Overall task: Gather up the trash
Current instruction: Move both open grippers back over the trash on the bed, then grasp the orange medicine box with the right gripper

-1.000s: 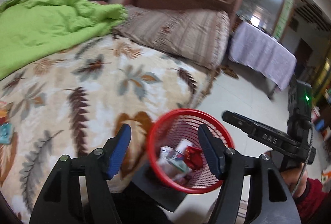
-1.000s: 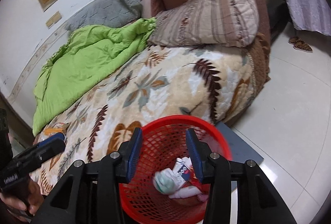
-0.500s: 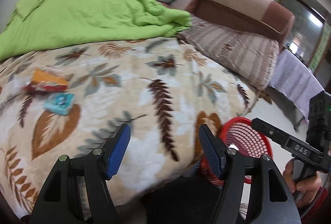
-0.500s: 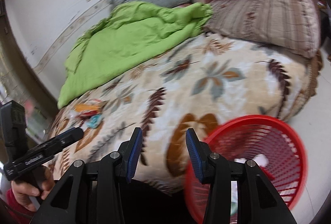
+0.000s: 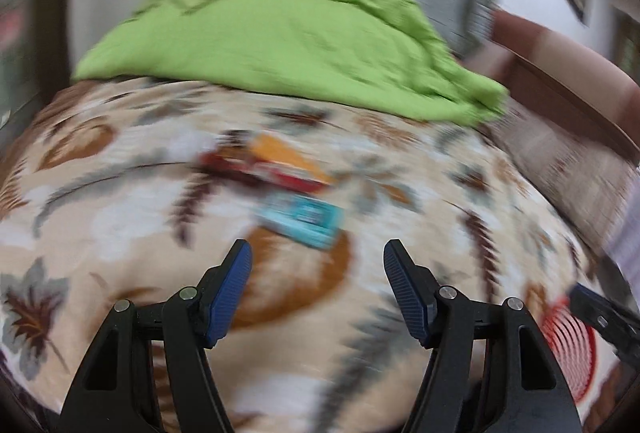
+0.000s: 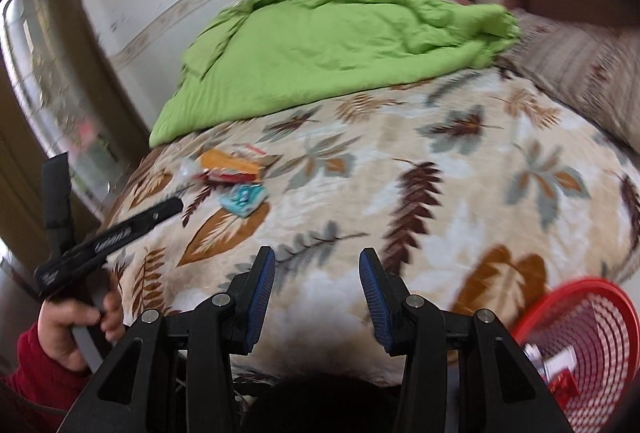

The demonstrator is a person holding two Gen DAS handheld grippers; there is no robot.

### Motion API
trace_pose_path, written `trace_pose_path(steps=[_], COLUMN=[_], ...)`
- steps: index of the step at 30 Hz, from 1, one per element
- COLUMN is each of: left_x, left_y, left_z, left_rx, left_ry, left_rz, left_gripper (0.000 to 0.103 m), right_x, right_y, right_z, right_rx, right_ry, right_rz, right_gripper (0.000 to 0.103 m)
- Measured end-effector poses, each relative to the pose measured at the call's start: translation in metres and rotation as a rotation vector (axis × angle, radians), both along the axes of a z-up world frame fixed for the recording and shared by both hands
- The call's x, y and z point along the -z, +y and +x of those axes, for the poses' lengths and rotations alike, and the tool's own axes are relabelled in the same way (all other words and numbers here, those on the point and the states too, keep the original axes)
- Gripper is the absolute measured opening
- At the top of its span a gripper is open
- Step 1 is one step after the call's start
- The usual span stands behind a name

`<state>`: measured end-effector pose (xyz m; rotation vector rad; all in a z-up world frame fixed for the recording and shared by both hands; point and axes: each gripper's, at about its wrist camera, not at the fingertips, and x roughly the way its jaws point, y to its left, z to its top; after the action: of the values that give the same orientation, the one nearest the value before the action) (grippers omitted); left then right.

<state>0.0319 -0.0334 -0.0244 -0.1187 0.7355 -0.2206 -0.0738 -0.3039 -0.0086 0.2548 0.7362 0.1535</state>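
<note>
The teal packet [image 5: 304, 219] lies flat on the leaf-patterned blanket [image 6: 440, 233], and it serves as the landmark for everything else. Just beyond it, toward the green quilt [image 6: 340, 45], sits a small heap of other trash — an orange wrapper [image 6: 230, 161] over a red-and-white wrapper [image 6: 234, 177], nearly touching the packet's far edge. In the left wrist view the packet's long axis runs roughly crosswise to the fingers, tilted a little down to the right, though blur softens its outline.

The left gripper [image 5: 316, 285] is the nearer one: the packet lies straight ahead of it, just beyond the fingertips and about centred between them. Its jaws stand apart with nothing in them. The right gripper [image 6: 316, 293] is well back from the packet, which lies ahead and off to its left; its jaws are also parted and empty, set narrower than the left pair.

The red mesh basket [image 6: 588, 337] sits on the packet's opposite side from the heap, off the blanket's near right corner, already holding a few scraps [image 6: 556, 365].

My judgement: the left gripper is placed to reach forward and close across the packet's short side — provided the crosswise reading holds.
</note>
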Motion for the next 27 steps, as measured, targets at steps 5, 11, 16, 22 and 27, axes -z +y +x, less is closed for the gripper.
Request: trace_pose_path(steps=[5, 11, 16, 22, 27], left_x=[0.02, 0.029, 0.036, 0.04, 0.042], left_y=[0.058, 0.097, 0.12, 0.141, 0.14], left_z=[0.022, 0.033, 0.037, 0.04, 0.044], left_rx=[-0.17, -0.276, -0.319, -0.358, -0.348], left_ry=[-0.017, -0.019, 0.011, 0.037, 0.044], left_rz=[0.017, 0.01, -0.009, -0.038, -0.045], left_gripper=[0.067, 0.067, 0.067, 0.067, 0.067], right_x=[-0.003, -0.001, 0.013, 0.031, 0.046], right_y=[0.05, 0.119, 0.175, 0.221, 0.239], right_z=[0.039, 0.096, 0.153, 0.213, 0.246], right_rx=[-0.11, -0.237, -0.285, -0.313, -0.304], right_ry=[-0.012, -0.046, -0.067, -0.07, -0.045], right_rz=[-0.085, -0.176, -0.273, -0.409, -0.495], right_gripper=[0.048, 0.055, 0.055, 0.055, 0.051])
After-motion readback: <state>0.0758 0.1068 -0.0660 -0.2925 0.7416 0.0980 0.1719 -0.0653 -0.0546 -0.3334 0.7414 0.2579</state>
